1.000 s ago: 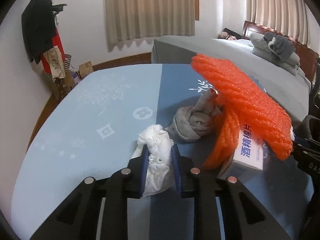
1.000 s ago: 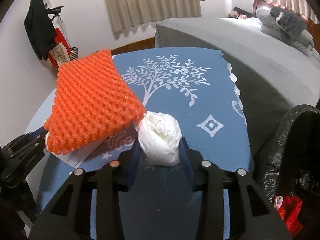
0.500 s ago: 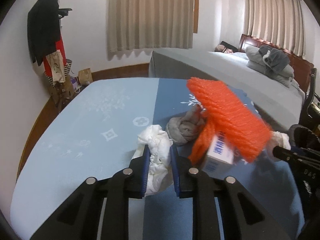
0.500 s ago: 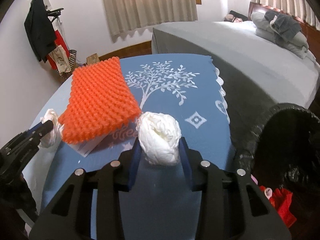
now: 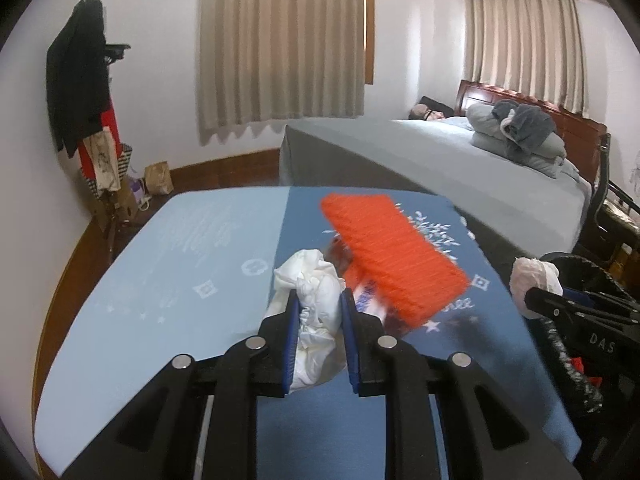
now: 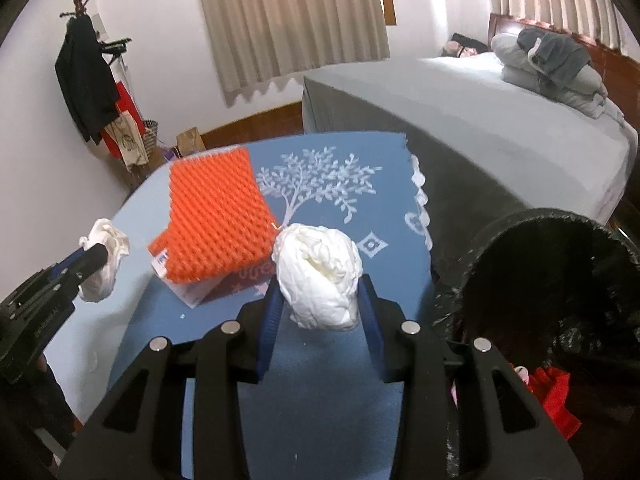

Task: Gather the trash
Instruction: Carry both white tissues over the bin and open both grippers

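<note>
Bedroom setup: blue patterned tablecloth (image 6: 328, 396) on a table, grey bed (image 6: 472, 120) behind, bin (image 6: 560, 280) lined in black at the right. Two tissue wads, one orange foam net (image 6: 216, 220). Left gripper (image 5: 318, 320) clamps a crumpled tissue (image 5: 316, 292); right gripper (image 6: 320, 304) pinches a balled tissue (image 6: 320, 276). Both are angled downward above the table.

Two white tissue wads are seen, each clamped between blue pads and lifted clear of the blue cloth. The left wad (image 5: 316, 304) is loose and crumpled, with folds spilling above and below the pads. The right wad (image 6: 320, 276) is rounder and tighter, egg-shaped, standing upright. An orange foam net (image 6: 216, 220), ribbed, is draped flat and tilted over a white box (image 6: 192, 288) on the cloth. A black-lined bin (image 6: 560, 288) stands just beside the table's right edge, red scraps visible inside.
</note>
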A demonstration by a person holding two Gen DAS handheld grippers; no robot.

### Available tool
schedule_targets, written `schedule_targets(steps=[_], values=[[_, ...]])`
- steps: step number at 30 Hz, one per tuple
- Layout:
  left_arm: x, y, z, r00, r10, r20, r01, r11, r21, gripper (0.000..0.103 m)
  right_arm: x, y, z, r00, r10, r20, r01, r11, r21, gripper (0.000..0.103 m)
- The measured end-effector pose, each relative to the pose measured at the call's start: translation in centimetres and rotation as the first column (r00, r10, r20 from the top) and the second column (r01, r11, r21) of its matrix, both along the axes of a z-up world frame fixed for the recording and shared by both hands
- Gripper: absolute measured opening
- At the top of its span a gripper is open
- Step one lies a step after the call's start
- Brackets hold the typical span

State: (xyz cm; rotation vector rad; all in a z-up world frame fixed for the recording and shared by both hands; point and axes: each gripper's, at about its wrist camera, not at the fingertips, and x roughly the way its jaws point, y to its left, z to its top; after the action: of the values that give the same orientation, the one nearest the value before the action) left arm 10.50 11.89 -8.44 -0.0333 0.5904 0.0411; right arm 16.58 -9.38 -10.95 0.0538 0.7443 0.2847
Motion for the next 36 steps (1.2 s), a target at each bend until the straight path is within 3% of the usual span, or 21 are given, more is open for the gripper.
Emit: schedule_targets(steps=[19,36], values=[[-0.9,-7.1,3.3,0.986,-0.15,0.069,0.152,0.988,-0.022,0.02,-3.5,-5.3,4.5,0.99,-0.072,0.125,0.068,0.997,0.031,0.037],[-0.2,-16.4,5.0,0.933,-0.342,0.11,0.349,0.936,-0.043,0.02,-6.3,-13.4,5.2,0.957,-0.24,0.161,0.238,0.971,0.033,0.037]])
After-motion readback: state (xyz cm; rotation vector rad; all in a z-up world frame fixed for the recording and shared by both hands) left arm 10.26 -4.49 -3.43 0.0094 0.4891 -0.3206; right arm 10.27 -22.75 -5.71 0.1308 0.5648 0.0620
